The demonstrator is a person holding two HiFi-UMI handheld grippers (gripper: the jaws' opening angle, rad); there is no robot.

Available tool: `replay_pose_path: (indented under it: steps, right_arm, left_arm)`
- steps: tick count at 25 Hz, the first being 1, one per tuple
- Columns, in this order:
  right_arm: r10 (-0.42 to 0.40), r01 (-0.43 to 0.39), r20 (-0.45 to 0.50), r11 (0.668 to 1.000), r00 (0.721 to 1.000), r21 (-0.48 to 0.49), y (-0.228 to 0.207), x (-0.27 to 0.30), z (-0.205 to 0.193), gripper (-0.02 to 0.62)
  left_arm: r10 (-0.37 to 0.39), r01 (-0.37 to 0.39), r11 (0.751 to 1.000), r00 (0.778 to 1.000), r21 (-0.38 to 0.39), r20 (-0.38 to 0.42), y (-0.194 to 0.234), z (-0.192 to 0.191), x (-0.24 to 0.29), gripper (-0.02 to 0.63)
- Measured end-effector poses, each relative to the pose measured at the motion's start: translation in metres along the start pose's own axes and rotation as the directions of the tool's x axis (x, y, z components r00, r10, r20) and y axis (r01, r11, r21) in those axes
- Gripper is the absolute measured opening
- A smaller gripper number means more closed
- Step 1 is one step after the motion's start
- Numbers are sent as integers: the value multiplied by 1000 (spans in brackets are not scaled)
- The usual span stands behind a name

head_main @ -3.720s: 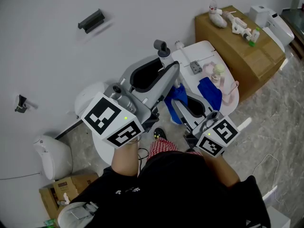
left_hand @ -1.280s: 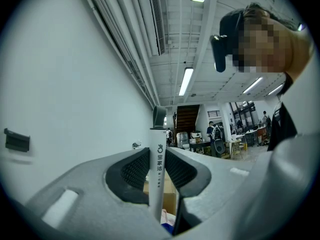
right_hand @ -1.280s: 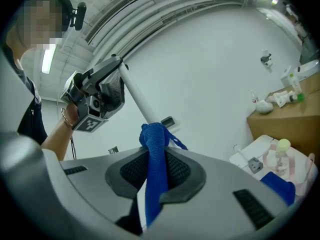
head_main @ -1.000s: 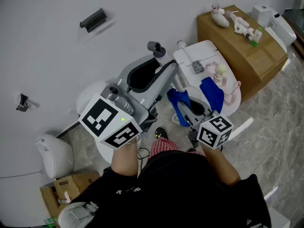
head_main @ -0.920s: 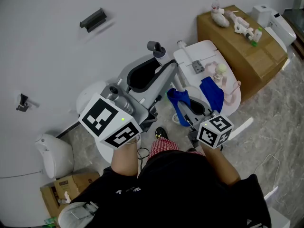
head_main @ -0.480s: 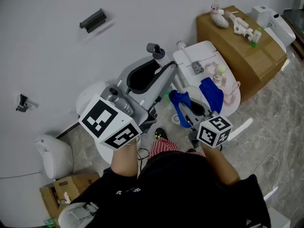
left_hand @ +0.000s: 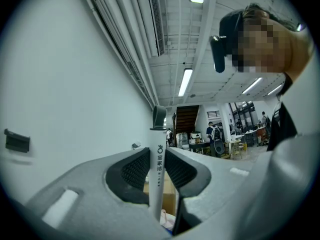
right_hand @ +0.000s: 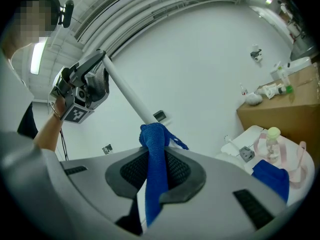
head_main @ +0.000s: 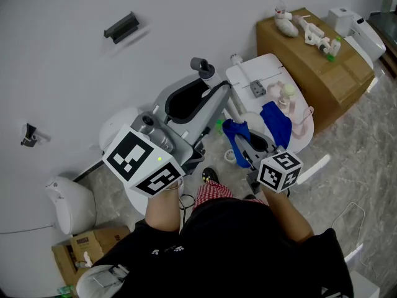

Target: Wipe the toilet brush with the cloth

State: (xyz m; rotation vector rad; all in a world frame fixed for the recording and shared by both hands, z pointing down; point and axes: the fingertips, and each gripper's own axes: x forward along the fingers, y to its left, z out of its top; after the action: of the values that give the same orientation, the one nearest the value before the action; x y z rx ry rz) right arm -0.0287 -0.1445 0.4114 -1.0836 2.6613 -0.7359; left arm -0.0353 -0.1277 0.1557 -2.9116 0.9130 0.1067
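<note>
The left claw (left_hand: pixel 158 156) is clamped on the brush (left_hand: pixel 156 149) by its white handle, which stands upright between the dark pads with the grey cap (left_hand: pixel 159 118) above them. The print on the handle is too small to read, and its lower end drops out of sight behind the claw's body. The right claw (right_hand: pixel 156 166) is closed on the blue cloth (right_hand: pixel 154 149), whose top is bunched around the handle where it slants down from the left claw. The cloth covers that stretch, so the contact itself cannot be seen. The cloth's tail hangs down between the pads and is cut off below. In the head view both claws are held level in front of the person, above the floor and beside a white desk (head_main: pixel 273 67) — the brush head is hidden beneath them and cannot be made out. A second blue cloth (head_main: pixel 275 121) lies on the desk, partly behind the right claw, and a box (head_main: pixel 310 61) stands beyond.
</note>
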Motion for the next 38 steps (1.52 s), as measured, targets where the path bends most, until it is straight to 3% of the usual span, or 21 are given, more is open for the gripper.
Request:
replay_pose_path:
  steps: [38]
  right_arm:
    - [-78,85,-104,995,992,61,-37,2,-40,64]
  left_arm:
    - [-16,16,1000,1000,0,5,-1,2,3,100]
